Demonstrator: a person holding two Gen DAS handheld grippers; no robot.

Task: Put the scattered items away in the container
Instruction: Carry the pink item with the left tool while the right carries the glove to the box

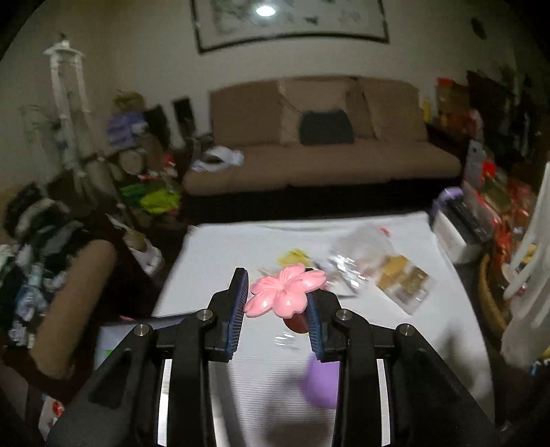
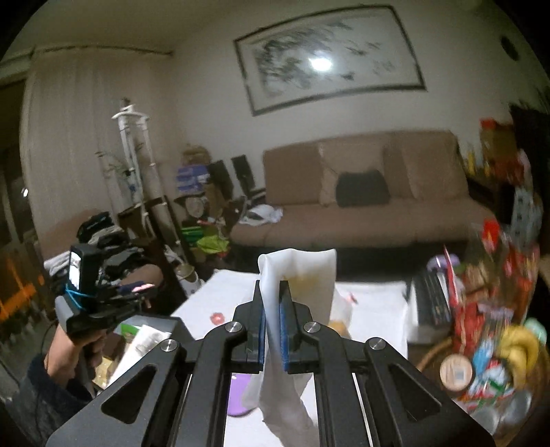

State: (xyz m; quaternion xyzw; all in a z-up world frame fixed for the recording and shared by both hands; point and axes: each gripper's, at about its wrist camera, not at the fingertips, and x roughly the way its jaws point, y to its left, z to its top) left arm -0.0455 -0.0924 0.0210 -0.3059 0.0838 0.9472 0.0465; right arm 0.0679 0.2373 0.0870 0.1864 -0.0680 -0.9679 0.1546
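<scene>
Left gripper [image 1: 276, 302] clamps a pink flower piece [image 1: 285, 290]; right gripper [image 2: 273, 330] pinches a white bag [image 2: 295, 275].

The left gripper [image 1: 276, 302] sits at lower centre of its view with a flower-shaped clip [image 1: 287, 292] between its pads, above the table [image 1: 240, 247]. On the table, right of the clip, lies a clear bag of packets [image 1: 385, 271]. Behind the table stands a sofa [image 1: 323, 151], a framed picture [image 1: 292, 24] on the wall above it.

In the right wrist view, the right gripper [image 2: 272, 330] at lower centre pinches a cloth bag [image 2: 295, 271] rising between its pads. The left gripper [image 2: 137, 289], held by a hand [image 2: 68, 347], appears at middle left.
</scene>
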